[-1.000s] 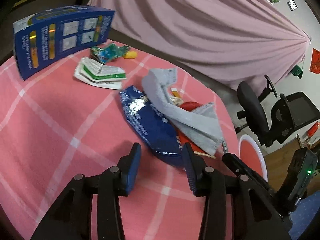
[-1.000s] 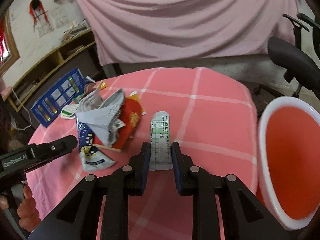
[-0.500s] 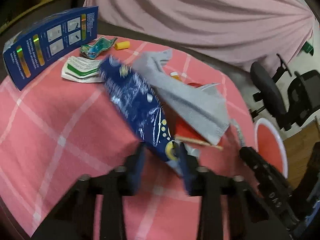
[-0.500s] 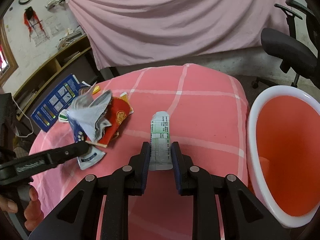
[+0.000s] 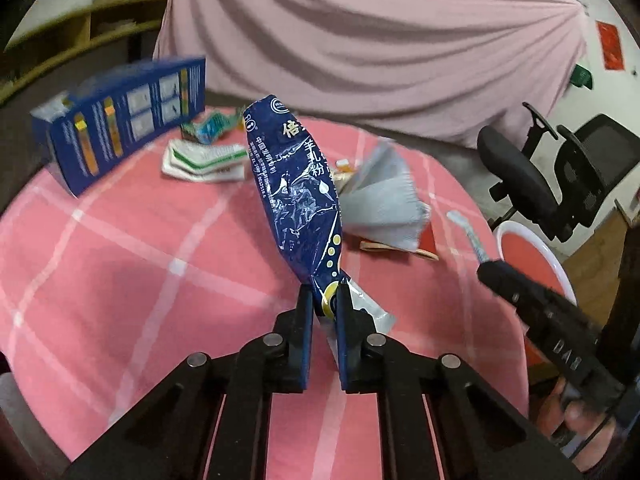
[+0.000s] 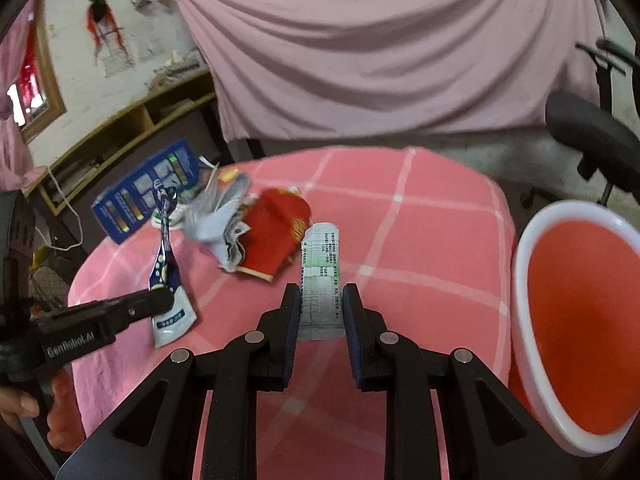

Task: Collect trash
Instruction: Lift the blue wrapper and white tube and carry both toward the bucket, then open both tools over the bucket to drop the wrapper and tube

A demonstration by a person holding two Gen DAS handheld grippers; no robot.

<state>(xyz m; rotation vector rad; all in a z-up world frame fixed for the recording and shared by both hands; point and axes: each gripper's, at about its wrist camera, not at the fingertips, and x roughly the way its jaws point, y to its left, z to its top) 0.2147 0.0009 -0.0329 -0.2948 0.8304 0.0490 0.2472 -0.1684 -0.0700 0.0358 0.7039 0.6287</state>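
Observation:
My left gripper (image 5: 323,300) is shut on the lower end of a dark blue foil bag (image 5: 298,192) and holds it upright above the pink checked tablecloth (image 5: 120,248). The bag also shows in the right wrist view (image 6: 162,256). My right gripper (image 6: 321,304) is shut on a white and green paper packet (image 6: 322,272) held level above the table. A red bin with a white rim (image 6: 580,312) stands right of the table. A grey wrapper (image 5: 384,204) and a red packet (image 6: 276,232) lie mid-table.
A blue carton (image 5: 120,116) stands at the table's far left, with a green-white sachet (image 5: 204,160) and a teal wrapper (image 5: 208,126) beside it. Black office chairs (image 5: 560,176) stand beyond the bin. A pink curtain (image 6: 380,48) hangs behind.
My left gripper has closed on the blue bag and lifted it upright off the pile. The grey wrapper slid off it. My right gripper has kept its packet and risen a little.

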